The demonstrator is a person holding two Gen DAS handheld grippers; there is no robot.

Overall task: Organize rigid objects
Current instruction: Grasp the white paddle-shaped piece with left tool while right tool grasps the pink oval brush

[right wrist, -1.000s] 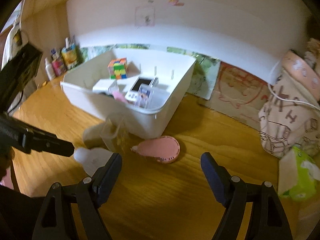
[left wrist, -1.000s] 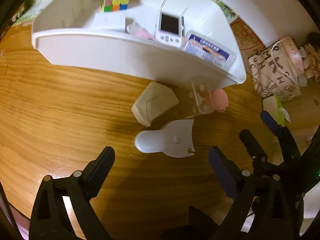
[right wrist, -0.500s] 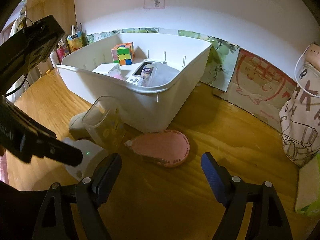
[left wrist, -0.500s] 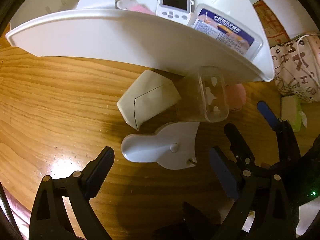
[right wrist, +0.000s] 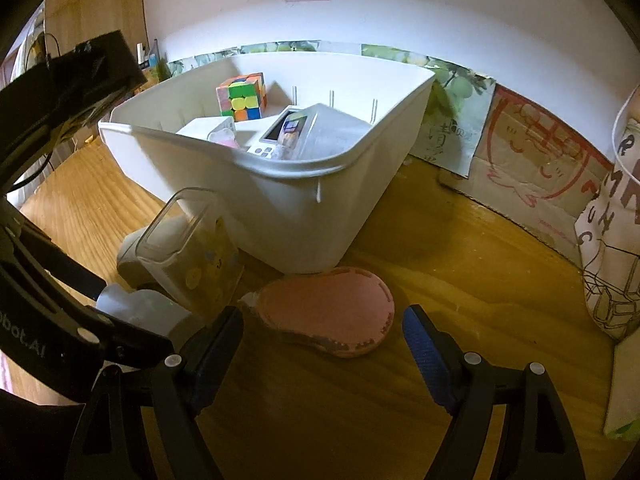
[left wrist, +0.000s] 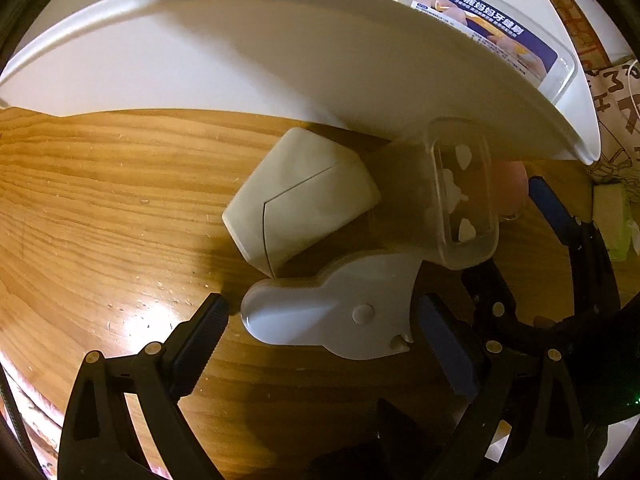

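A flat white plastic piece (left wrist: 332,316) lies on the wooden table, and my left gripper (left wrist: 324,314) stands open with a finger on each side of it, not pressing. Behind it sit a beige angular case (left wrist: 300,204) and a clear plastic box (left wrist: 464,196). My right gripper (right wrist: 322,334) is open just in front of a pink oval pad (right wrist: 328,310), which lies flat by the white bin (right wrist: 304,208). In the right wrist view the clear box (right wrist: 188,248) and the white piece (right wrist: 140,312) stand left of the pad, partly behind the left gripper.
The bin holds a colour cube (right wrist: 242,96), a white device with a screen (right wrist: 276,132) and a labelled clear case (left wrist: 492,36). A patterned bag (right wrist: 612,240) and a green packet (right wrist: 620,392) stand at the right. A cardboard sheet (right wrist: 532,168) leans on the wall.
Both grippers have come lower and closer. The white piece now lies between the left fingers, and the pink pad sits right before the right fingers. The left gripper has tilted further down.
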